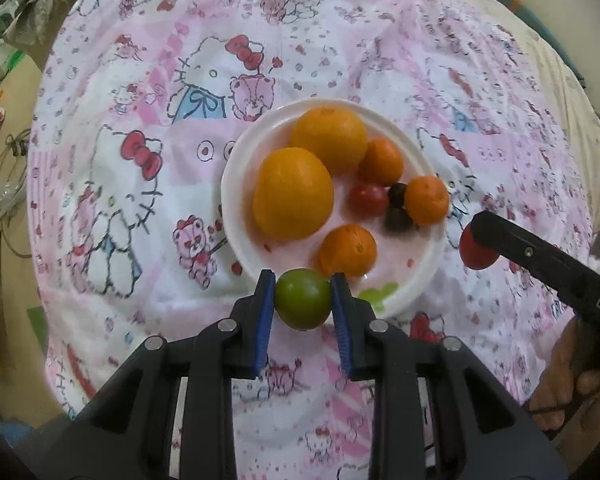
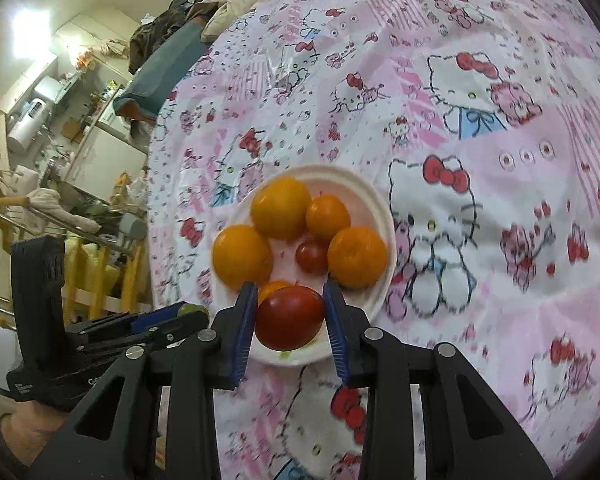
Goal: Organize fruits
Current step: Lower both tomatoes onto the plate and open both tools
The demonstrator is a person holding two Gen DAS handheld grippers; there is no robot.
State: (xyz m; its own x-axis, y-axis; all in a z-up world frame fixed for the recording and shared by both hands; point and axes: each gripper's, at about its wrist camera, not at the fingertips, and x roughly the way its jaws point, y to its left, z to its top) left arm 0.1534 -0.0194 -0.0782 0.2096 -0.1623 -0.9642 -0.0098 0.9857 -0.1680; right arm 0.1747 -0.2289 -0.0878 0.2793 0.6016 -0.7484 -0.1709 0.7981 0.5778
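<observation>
Green fruit [image 1: 303, 299]: small, round, smooth and green, pinched between the blue pads of the left gripper [image 1: 303, 300], at the near rim of the plate.
Red fruit [image 2: 290, 317]: round, glossy, dark red, clamped between the pads of the right gripper [image 2: 290, 312], over the plate's near edge.
Jaws: both pairs nearly closed, each pressing the sides of its fruit.
Plate [image 1: 412, 136]: white, round, on a pink cartoon-cat cloth [image 1: 140, 160].
On the plate: two large oranges [image 1: 293, 193], three smaller mandarins [image 1: 348, 250], one red cherry tomato [image 1: 368, 199], two dark small fruits [image 1: 398, 219].
</observation>
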